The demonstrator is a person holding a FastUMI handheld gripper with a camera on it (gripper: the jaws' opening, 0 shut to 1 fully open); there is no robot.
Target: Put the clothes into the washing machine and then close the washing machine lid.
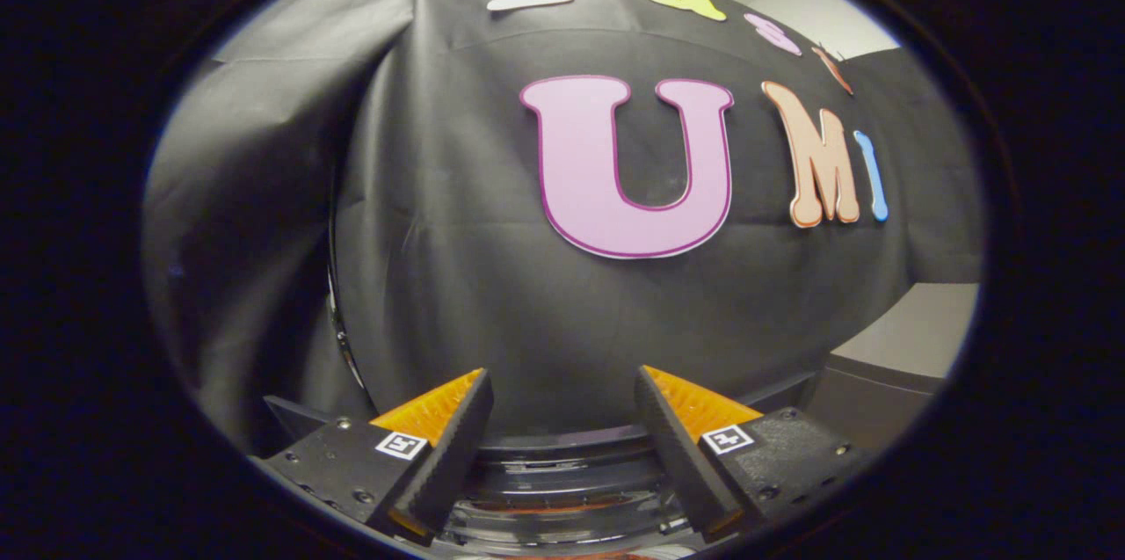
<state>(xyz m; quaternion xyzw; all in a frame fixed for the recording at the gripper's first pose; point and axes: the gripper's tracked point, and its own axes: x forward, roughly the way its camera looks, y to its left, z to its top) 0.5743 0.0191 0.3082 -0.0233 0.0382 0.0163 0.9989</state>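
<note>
Leftmost, the left finger [439,446] of the tongs [562,446] angles up, its orange side lit. Between the fingers, which stand wide apart and hold nothing, a dark glossy ribbed surface, probably the washer [562,490], lies just below and ahead; its shape is hard to make out. Beyond hangs the black wall [457,279]. Right of the tongs a grey box [866,402] is cut off.

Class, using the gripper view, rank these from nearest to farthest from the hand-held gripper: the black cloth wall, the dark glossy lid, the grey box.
1. Dark glossy lid: just below and between the open fingers of the hand-held gripper.
2. Grey box: beyond the right finger, off to the side.
3. Black cloth wall: straight ahead, behind everything.
</note>
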